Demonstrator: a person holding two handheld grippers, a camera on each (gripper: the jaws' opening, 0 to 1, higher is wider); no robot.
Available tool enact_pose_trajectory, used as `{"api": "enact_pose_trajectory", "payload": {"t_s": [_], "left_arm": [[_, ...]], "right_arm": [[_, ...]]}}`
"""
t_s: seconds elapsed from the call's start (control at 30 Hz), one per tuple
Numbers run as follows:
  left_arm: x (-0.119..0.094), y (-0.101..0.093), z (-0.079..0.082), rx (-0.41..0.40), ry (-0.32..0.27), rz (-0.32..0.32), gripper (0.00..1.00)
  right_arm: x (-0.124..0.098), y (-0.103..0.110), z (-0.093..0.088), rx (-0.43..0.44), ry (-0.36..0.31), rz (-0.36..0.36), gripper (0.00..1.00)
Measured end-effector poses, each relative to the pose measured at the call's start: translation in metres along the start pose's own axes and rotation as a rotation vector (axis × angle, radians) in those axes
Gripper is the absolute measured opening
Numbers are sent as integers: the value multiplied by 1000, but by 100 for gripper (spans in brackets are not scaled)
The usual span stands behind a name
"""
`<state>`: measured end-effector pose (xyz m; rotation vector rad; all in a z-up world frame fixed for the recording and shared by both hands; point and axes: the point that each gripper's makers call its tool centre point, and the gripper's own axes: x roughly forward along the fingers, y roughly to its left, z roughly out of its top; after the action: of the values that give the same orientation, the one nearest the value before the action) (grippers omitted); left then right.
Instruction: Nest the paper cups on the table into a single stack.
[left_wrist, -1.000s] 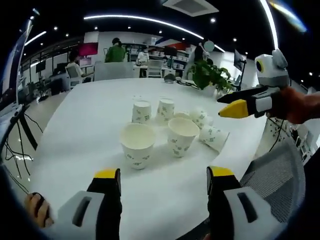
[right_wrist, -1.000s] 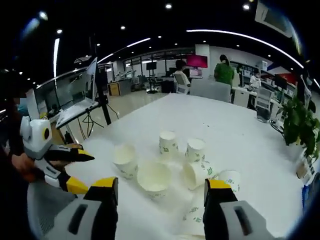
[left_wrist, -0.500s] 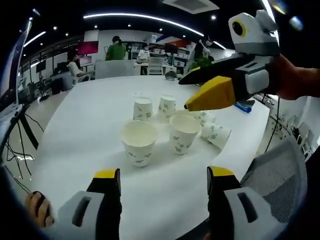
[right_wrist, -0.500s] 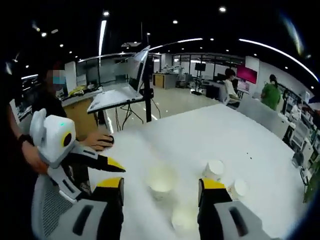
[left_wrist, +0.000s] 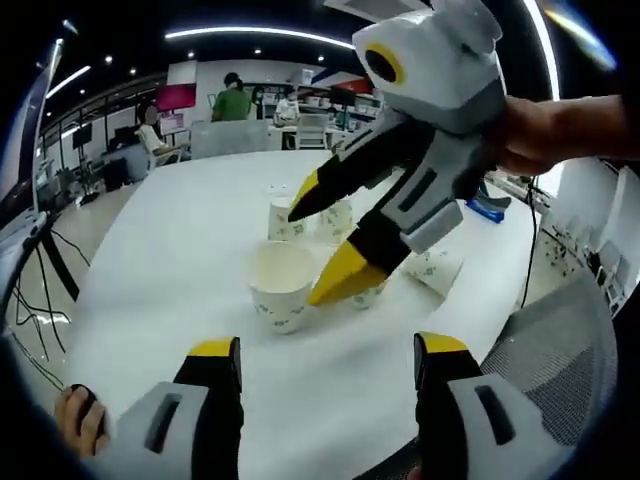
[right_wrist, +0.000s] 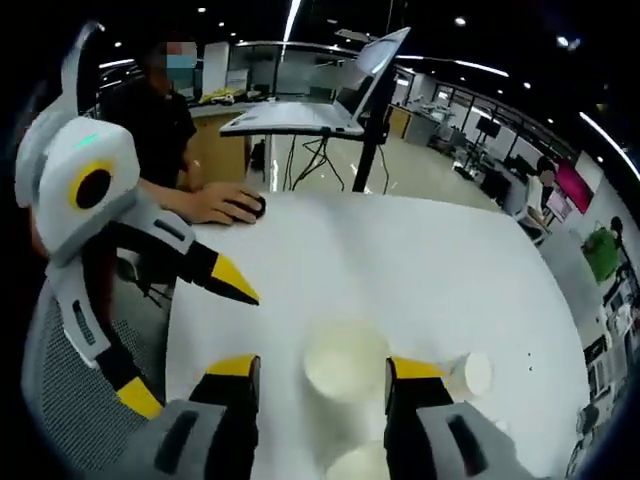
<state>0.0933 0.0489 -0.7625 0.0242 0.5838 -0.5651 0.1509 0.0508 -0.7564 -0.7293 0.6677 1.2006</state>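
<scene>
Several white paper cups with green print stand on the white table (left_wrist: 150, 250). An upright cup (left_wrist: 278, 285) is nearest, two upside-down cups (left_wrist: 283, 222) stand behind it, and one cup (left_wrist: 432, 270) lies on its side at the right. My right gripper (left_wrist: 315, 250) reaches in from the upper right, open, its jaws over the upright cups and hiding part of a second one. In the right gripper view, its open jaws (right_wrist: 322, 368) frame an upright cup (right_wrist: 345, 362) from above. My left gripper (left_wrist: 328, 350) is open and holds nothing, also seen as the left gripper (right_wrist: 195, 345).
A mesh chair back (left_wrist: 560, 340) is at the near right of the table. A person's hand rests on a mouse (right_wrist: 228, 205) at the table edge beside a laptop on a stand (right_wrist: 330, 100). People and desks fill the far office.
My right gripper has swung in from the right and tipped down over the cups, so its view now looks down at them. The left gripper and the cups have not moved.
</scene>
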Motion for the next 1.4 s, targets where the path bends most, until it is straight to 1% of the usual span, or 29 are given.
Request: {"api": "enact_pose_trajectory", "payload": {"t_s": [0.07, 0.13, 0.2, 0.27, 0.33, 0.4, 0.43, 0.5, 0.53, 0.57, 0.63, 0.67, 0.7, 0.8, 0.93, 1.0, 1.1, 1.17, 1.27, 1.33, 1.4], "left_arm": [[0, 0, 0, 6, 0, -1, 69], [1, -2, -1, 12, 3, -5, 69], [1, -2, -1, 19, 4, -7, 68], [1, -3, -2, 23, 6, -9, 68], [0, -2, -2, 23, 7, -8, 68], [0, -2, -1, 23, 8, -7, 68], [0, -2, -2, 23, 9, -6, 68], [-1, -2, -2, 22, 9, -6, 68], [-1, -2, -2, 23, 10, -4, 68], [-1, -1, -1, 23, 9, -1, 67], [-1, -1, -1, 22, 8, 0, 67], [-1, -1, -2, 21, 12, 0, 67], [-1, 0, -2, 21, 13, 1, 67], [0, 0, -3, 19, 13, 1, 67], [0, 1, -3, 15, 15, 2, 67], [0, 1, -3, 15, 17, 2, 67], [0, 0, -3, 21, 19, 2, 67], [0, 0, -4, 23, 19, 0, 67], [1, -1, -4, 27, 22, -1, 67], [1, -1, -4, 29, 23, -3, 67], [0, -2, -4, 30, 24, -3, 67]], "right_arm": [[9, 2, -2, -26, 19, 7, 45], [18, 7, -7, -42, 54, 35, 43], [26, 9, -12, -81, 88, 47, 40], [34, 11, -15, -96, 105, 62, 37], [40, 13, -18, -92, 125, 72, 34], [45, 13, -23, -128, 155, 81, 33], [51, 12, -26, -142, 163, 86, 32], [58, 12, -28, -154, 174, 93, 26], [57, 13, -29, -164, 182, 103, 23], [58, 14, -30, -171, 193, 110, 19], [60, 12, -35, -205, 219, 103, 10], [62, 11, -37, -214, 228, 100, 3], [61, 11, -35, -210, 222, 101, 0], [60, 13, -31, -177, 208, 118, 0], [58, 12, -24, -198, 186, 112, 0], [52, 12, -18, -199, 170, 102, 0], [47, 5, -11, -187, 145, 79, 0], [45, -4, -7, -164, 114, 58, 0], [29, -13, 6, -122, 71, 19, 0], [24, -18, 8, -119, 63, 4, 0], [9, -21, 15, -116, 47, -19, 0]]}}
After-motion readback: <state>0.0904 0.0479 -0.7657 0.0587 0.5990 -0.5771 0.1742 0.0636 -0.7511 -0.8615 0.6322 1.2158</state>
